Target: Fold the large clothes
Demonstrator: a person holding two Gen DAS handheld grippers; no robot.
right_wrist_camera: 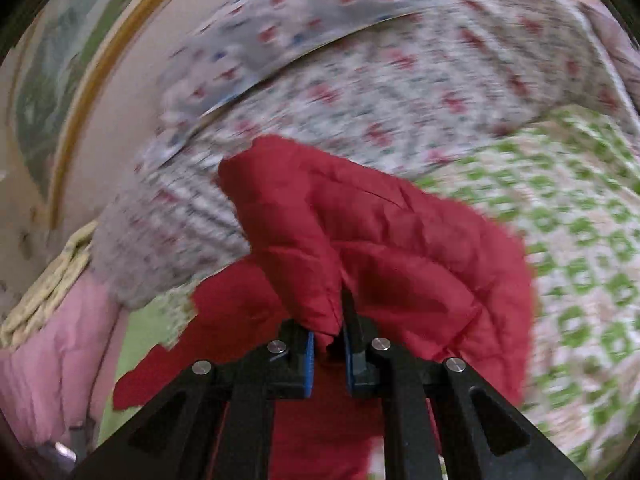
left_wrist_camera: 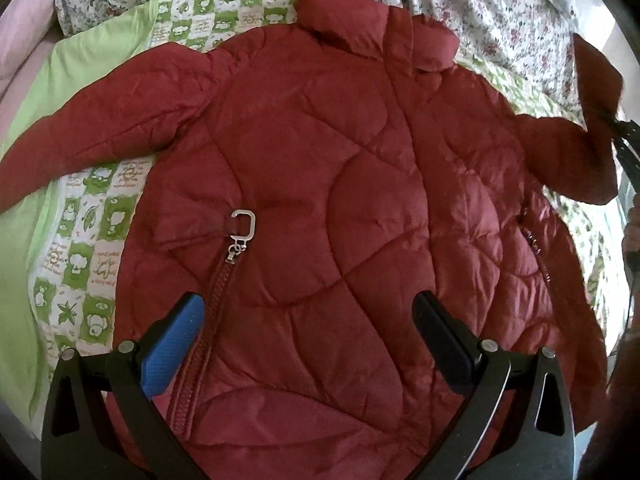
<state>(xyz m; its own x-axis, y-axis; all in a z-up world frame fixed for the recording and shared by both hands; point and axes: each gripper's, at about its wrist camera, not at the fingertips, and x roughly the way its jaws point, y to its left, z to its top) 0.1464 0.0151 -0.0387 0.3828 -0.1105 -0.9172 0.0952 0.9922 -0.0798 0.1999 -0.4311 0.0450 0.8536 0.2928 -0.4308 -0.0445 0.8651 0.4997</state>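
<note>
Right tool [right_wrist_camera: 330, 344] clenched on sleeve [right_wrist_camera: 360, 240] of red quilted puffer jacket [left_wrist_camera: 320, 200]; left tool [left_wrist_camera: 308, 336] released above it. Slick padding likely slipping free mid-fold.

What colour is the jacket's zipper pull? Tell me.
Silver metal zipper pull on the dark red quilted jacket; clearest in the left wrist view.

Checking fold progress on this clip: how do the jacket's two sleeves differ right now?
The left sleeve lies flat and extended on the green patterned sheet, untouched; the right sleeve is lifted and bunched. The left gripper hangs open over the jacket body, while the right gripper is clamped on the right sleeve. Both sleeves are the same red quilted fabric.
</note>
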